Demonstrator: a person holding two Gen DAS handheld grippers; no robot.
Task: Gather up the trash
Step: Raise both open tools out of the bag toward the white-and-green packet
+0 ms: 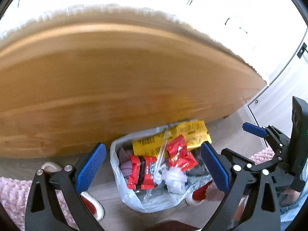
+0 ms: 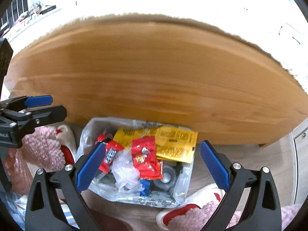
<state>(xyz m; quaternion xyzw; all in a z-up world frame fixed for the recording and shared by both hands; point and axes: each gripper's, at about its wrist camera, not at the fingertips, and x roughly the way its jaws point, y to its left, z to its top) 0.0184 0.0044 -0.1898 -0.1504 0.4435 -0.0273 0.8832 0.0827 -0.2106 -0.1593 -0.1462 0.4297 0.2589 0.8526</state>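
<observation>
A clear plastic trash bag [image 1: 123,190] [image 2: 181,186] stands open on the floor against a wooden panel. Inside lie a yellow wrapper [image 1: 192,134] [image 2: 173,144], a red snack wrapper [image 1: 179,154] [image 2: 144,157], a second red packet [image 1: 142,173] [image 2: 108,154] and crumpled clear plastic [image 1: 173,179] [image 2: 125,173]. My left gripper [image 1: 154,167] hangs open above the bag with nothing between its blue pads. My right gripper [image 2: 153,166] is also open and empty over the bag. Each wrist view catches a blue pad of the other gripper [image 1: 254,130] [image 2: 38,100] at its edge.
The large wooden panel [image 1: 115,86] [image 2: 154,77] rises right behind the bag. Red-and-white slippers [image 1: 92,206] [image 2: 192,202] with pink fuzzy fabric [image 1: 11,192] [image 2: 42,148] flank the bag on both sides. A white cabinet [image 1: 279,88] stands at the right.
</observation>
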